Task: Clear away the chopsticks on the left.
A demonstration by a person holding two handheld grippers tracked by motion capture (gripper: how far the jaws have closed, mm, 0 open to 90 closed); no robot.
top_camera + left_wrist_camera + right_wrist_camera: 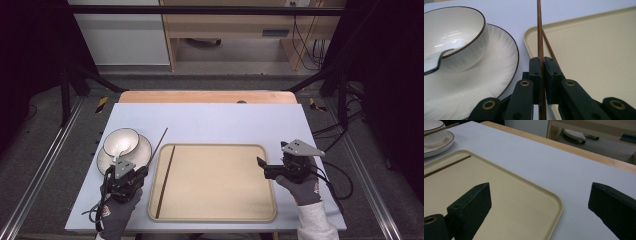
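Clamped between the jaws of my left gripper [541, 75] is a thin dark-brown wooden chopstick [539, 30], raised beside the tray's left edge. Its twin chopstick [166, 180] lies flat along the left side of the smooth beige plastic tray [220, 212]. My right gripper [539, 202] hangs wide apart and empty over the tray's right rim. Far left, my left gripper view shows a spoon handle [434, 61] inside the glossy white dark-rimmed bowl [461, 27] on its ribbed white plate [486, 75].

Lab recording bay: black frame [200, 10], floor rails [45, 165], loose cables [305, 45].
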